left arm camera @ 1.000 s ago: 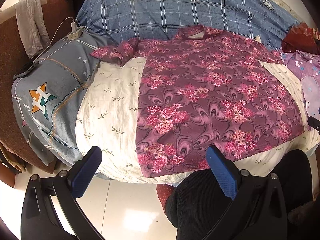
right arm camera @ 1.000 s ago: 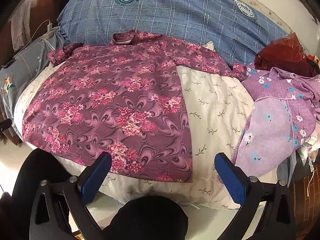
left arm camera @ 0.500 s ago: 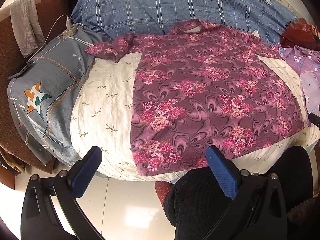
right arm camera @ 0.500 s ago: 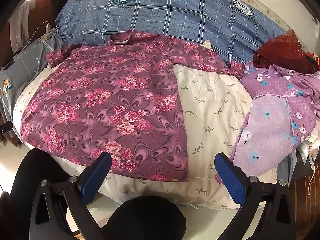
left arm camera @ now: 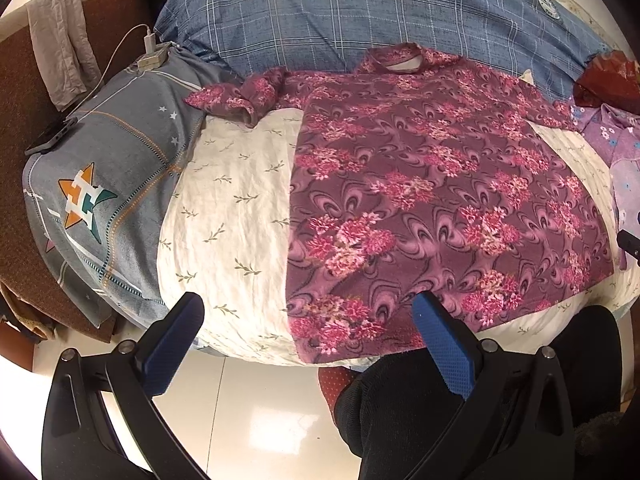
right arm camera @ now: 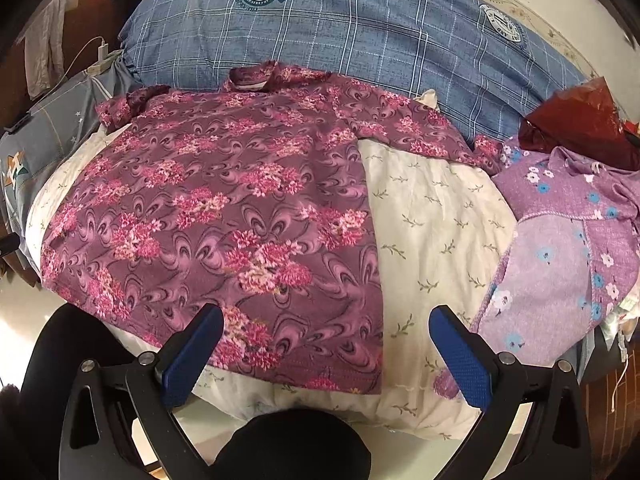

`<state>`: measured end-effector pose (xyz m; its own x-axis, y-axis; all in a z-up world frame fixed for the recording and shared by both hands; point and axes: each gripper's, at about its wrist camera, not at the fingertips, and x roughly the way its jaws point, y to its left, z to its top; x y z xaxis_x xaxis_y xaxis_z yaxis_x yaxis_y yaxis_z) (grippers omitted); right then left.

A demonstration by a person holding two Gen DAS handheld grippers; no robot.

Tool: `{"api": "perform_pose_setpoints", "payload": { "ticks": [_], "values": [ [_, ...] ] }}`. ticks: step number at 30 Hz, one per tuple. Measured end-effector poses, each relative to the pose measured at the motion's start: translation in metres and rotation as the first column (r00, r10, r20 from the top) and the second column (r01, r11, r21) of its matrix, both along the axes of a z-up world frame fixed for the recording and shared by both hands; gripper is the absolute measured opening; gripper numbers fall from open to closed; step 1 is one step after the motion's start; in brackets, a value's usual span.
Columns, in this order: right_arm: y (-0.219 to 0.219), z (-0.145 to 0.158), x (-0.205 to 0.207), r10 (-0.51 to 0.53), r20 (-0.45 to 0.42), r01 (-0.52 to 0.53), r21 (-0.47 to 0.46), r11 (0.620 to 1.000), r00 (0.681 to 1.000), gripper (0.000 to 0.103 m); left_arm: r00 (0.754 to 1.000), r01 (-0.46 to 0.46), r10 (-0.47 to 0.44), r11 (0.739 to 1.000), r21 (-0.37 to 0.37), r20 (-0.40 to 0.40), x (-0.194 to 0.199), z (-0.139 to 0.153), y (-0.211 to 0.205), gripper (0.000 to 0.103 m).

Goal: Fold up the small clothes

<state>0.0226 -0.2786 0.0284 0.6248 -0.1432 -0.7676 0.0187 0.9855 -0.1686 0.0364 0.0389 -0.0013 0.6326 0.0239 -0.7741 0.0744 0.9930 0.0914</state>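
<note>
A maroon shirt with pink flowers [left arm camera: 432,200] lies spread flat on a cream bed sheet [left arm camera: 228,216], collar at the far side and hem at the near edge. It also shows in the right wrist view [right arm camera: 224,216]. My left gripper [left arm camera: 308,316] is open and empty, above the shirt's near left hem corner. My right gripper [right arm camera: 326,328] is open and empty, above the shirt's near right hem corner. Neither gripper touches the cloth.
A blue plaid quilt [left arm camera: 360,24] lies behind the shirt. A grey pillowcase with a star logo [left arm camera: 100,184] lies at the left with a phone [left arm camera: 50,136] on it. A purple flowered garment [right arm camera: 568,248] and a red bag [right arm camera: 576,124] lie at the right. My dark knees are below.
Both grippers have moved slightly forward and closer to the shirt's hem. The shirt has not moved.
</note>
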Motion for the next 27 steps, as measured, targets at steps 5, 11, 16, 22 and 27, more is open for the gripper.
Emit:
{"api": "perform_pose_setpoints", "payload": {
  "ticks": [5,11,16,22,27],
  "values": [
    [0.002,0.005,0.012,0.013,0.005,-0.013,0.006,1.0,1.0,0.103,1.0,-0.017,0.017,1.0,-0.002,-0.005,0.009,0.003,0.005,0.103],
    [0.0,0.006,0.023,0.015,-0.002,-0.015,0.009,1.0,1.0,0.103,1.0,-0.013,0.013,1.0,-0.006,-0.022,0.02,0.003,0.003,0.103],
    [-0.006,0.005,0.032,0.011,-0.002,-0.011,0.02,1.0,1.0,0.103,1.0,0.008,-0.007,1.0,0.015,-0.03,0.028,0.004,-0.006,0.103],
    [-0.019,-0.004,0.039,-0.004,-0.022,0.005,0.041,0.999,1.0,0.103,0.998,0.032,-0.031,0.999,0.029,-0.05,0.042,0.002,-0.02,0.103],
    [-0.044,-0.005,0.046,-0.037,-0.025,0.039,0.071,0.997,0.999,0.103,0.997,0.051,-0.049,0.999,0.02,-0.063,0.063,0.0,-0.034,0.103]
  ]
}}
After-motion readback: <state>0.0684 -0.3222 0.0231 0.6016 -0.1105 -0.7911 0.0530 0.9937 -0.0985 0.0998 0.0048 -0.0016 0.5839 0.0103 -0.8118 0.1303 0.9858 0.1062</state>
